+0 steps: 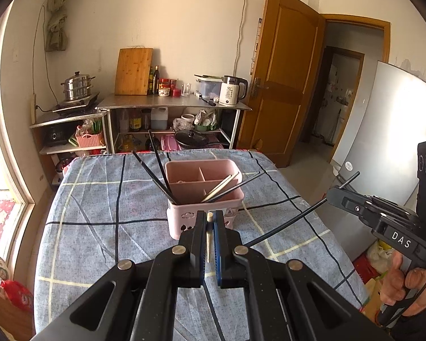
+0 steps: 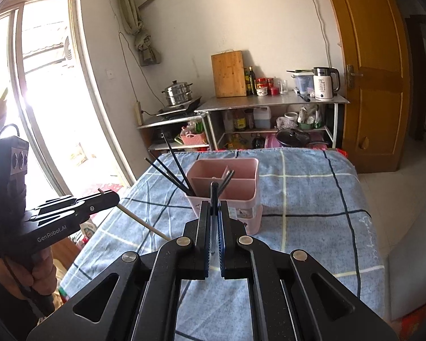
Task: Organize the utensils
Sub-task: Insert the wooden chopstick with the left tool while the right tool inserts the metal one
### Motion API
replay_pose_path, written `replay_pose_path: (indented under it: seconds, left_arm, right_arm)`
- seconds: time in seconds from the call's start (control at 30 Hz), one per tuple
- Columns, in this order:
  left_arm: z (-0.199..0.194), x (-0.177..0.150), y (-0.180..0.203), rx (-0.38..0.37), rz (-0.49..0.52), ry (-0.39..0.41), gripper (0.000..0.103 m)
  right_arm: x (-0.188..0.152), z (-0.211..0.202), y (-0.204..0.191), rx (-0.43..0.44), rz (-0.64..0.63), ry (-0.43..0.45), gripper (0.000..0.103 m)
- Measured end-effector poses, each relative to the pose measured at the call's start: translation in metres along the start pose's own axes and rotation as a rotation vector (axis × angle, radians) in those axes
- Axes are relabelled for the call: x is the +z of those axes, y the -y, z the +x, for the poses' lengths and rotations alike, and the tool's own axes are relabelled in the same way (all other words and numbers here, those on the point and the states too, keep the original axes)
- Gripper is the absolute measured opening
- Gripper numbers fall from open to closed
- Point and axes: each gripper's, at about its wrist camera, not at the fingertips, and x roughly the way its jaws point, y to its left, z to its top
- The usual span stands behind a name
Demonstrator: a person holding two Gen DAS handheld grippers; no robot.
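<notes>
Left gripper (image 1: 210, 217) is clamped narrow on a pale chopstick (image 1: 209, 238), held just short of the pink utensil caddy (image 1: 204, 190). Caddy stands mid-tabletop (image 1: 99, 213) on the blue checked cloth; black chopsticks (image 1: 156, 167) lean from its left compartment, pale and dark ones from its right. Right gripper (image 2: 213, 213) pinches a black chopstick (image 2: 213, 196) near the caddy.

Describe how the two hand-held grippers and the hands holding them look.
Both are matte black, with angular linkage arms, silver pivot pins and blue-lined finger pads. The left hand-held gripper is marked "GenRobot.AI"; the right hand-held gripper reads "DAS". Each carries a black box with round lenses. The bare hand grips a black handle with a cable.
</notes>
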Motion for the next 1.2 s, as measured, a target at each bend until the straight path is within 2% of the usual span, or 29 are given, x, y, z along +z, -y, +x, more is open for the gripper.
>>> replay_pose_path:
  seconds: [0.33,0.5,0.8,1.2]
  left_arm:
    - [0.004,0.058,-0.009,0.015,-0.012,0.086,0.004]
    - [0.02,0.076,-0.012,0.035,-0.006,0.105,0.004]
    - [0.066,0.065,-0.026,0.043,-0.018,0.047,0.004]
    - [0.12,0.042,-0.045,0.042,-0.045,-0.06,0.004]
  right_arm:
    - [0.043,0.01,-0.011,0.015,-0.008,0.104,0.004]
    - [0.053,0.027,-0.011,-0.007,-0.01,0.115,0.004]
    - [0.046,0.065,-0.005,-0.017,0.02,0.059,0.004]
    - [0.024,0.117,0.0,-0.003,0.039,-0.084,0.005]
